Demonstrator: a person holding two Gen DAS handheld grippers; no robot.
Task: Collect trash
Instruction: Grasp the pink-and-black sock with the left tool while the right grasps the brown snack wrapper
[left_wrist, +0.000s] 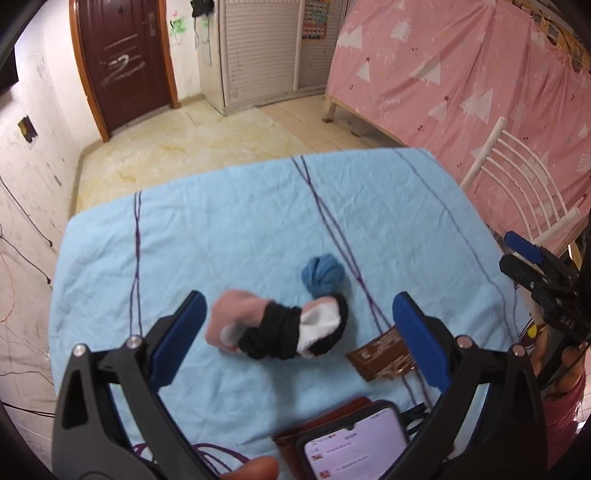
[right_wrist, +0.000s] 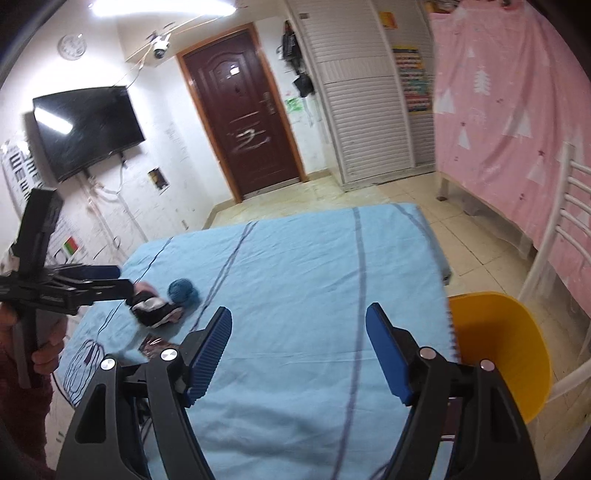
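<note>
Blue sock ball (left_wrist: 324, 275) just behind pink-black sock bundle (left_wrist: 280, 330), brown wrapper (left_wrist: 382, 360) alongside

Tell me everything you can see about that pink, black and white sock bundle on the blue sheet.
The sock bundle is a soft knot of fabric: a pink sock at one end, black cloth wrapped round the middle, white patches showing through. It lies on its side on the light blue sheet, slightly blurred. A blue sock ball sits just behind it, touching or nearly so. The left gripper frames it with fingers apart, not touching it.
</note>
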